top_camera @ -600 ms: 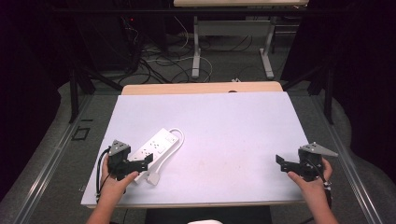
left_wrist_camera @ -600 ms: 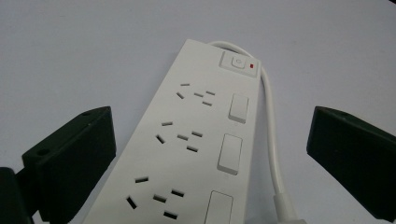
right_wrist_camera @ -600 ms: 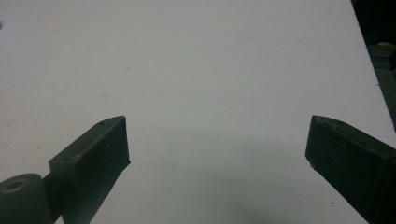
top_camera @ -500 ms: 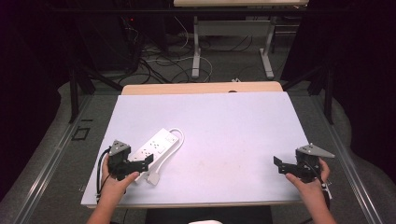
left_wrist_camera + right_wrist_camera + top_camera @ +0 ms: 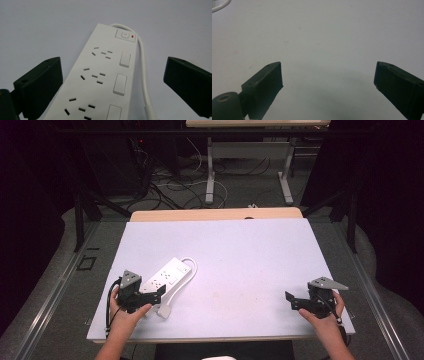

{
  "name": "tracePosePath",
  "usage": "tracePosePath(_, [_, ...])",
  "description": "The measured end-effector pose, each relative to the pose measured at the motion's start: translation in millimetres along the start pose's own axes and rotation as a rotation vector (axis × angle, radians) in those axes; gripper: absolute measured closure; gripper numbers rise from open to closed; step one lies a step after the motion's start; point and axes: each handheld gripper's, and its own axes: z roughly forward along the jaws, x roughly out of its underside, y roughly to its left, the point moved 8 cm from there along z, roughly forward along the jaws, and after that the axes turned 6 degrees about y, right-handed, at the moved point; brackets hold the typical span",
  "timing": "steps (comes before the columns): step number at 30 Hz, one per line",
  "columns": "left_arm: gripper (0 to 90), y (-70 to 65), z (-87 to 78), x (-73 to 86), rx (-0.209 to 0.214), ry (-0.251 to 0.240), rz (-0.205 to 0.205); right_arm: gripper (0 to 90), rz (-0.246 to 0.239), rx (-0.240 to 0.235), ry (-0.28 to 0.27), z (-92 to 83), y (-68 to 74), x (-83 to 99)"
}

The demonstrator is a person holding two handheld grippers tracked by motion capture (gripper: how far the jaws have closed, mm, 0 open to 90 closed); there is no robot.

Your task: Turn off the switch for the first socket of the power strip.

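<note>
A white power strip (image 5: pixel 166 276) (image 5: pixel 100 77) lies on the white table, left of centre, with its white cord (image 5: pixel 143 75) looped along one side and a plug end (image 5: pixel 163 310) near the front. My left gripper (image 5: pixel 152 294) (image 5: pixel 112 85) is open just over the strip's near end, its jaws standing wide on either side of the strip without touching it. A switch with a red light (image 5: pixel 124 34) marks the strip's far end. My right gripper (image 5: pixel 291 301) (image 5: pixel 328 82) is open at the front right of the table with nothing between its jaws.
The white table top (image 5: pixel 250 255) rests on a wooden desk (image 5: pixel 215 214). Beyond it the floor holds cables (image 5: pixel 170 175) and the legs of another desk (image 5: pixel 212 180). A bit of the white cord (image 5: pixel 218 6) shows at the top left of the right gripper view.
My right gripper has slid a little leftward and toward the front edge. The left gripper and the power strip have stayed put.
</note>
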Motion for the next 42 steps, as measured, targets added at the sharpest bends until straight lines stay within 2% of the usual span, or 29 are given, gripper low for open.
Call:
tracePosePath(1, [3.7,-1.2,-0.3,-0.5,0.000,0.000,0.006,7.9,-0.014,0.001,0.000,1.3,-0.4,0.1])
tracePosePath(3, [5.0,-1.8,-0.8,-0.3,-0.002,0.000,0.007,8.5,-0.011,0.001,0.003,2.1,0.7,0.1])
tracePosePath(8, [16.0,-3.4,-4.5,0.9,-0.007,-0.011,0.017,8.9,-0.008,-0.003,0.001,1.8,2.3,0.7])
tracePosePath(11, [17.6,-3.3,-5.9,0.0,-0.007,-0.015,0.019,8.9,-0.019,0.000,-0.006,1.2,1.4,0.1])
tracePosePath(12, [22.0,-2.8,-5.6,-0.4,-0.012,-0.021,0.013,8.9,-0.014,-0.003,-0.006,1.1,2.1,-0.2])
tracePosePath(20, [34.7,2.8,-3.3,0.9,-0.031,-0.014,0.002,9.0,-0.024,-0.001,-0.007,3.6,2.5,-0.8])
tracePosePath(26, [36.7,9.1,-3.5,2.7,-0.049,-0.007,0.002,9.5,-0.026,-0.007,0.002,4.1,3.7,0.2])
tracePosePath(32, [38.4,16.2,-2.7,1.8,-0.053,-0.024,-0.014,9.5,-0.025,-0.012,0.004,5.2,3.6,0.6])
tracePosePath(37, [38.4,19.7,-2.2,-0.1,-0.060,-0.039,0.006,9.5,-0.021,-0.011,0.012,5.6,3.0,1.5])
tracePosePath(40, [38.6,21.1,-2.3,0.2,-0.059,-0.036,0.000,9.5,-0.019,-0.014,0.013,6.6,2.9,1.8])
tracePosePath(42, [42.1,22.3,-2.0,0.5,-0.057,-0.037,0.002,9.5,-0.018,-0.016,0.012,6.6,2.8,1.8])
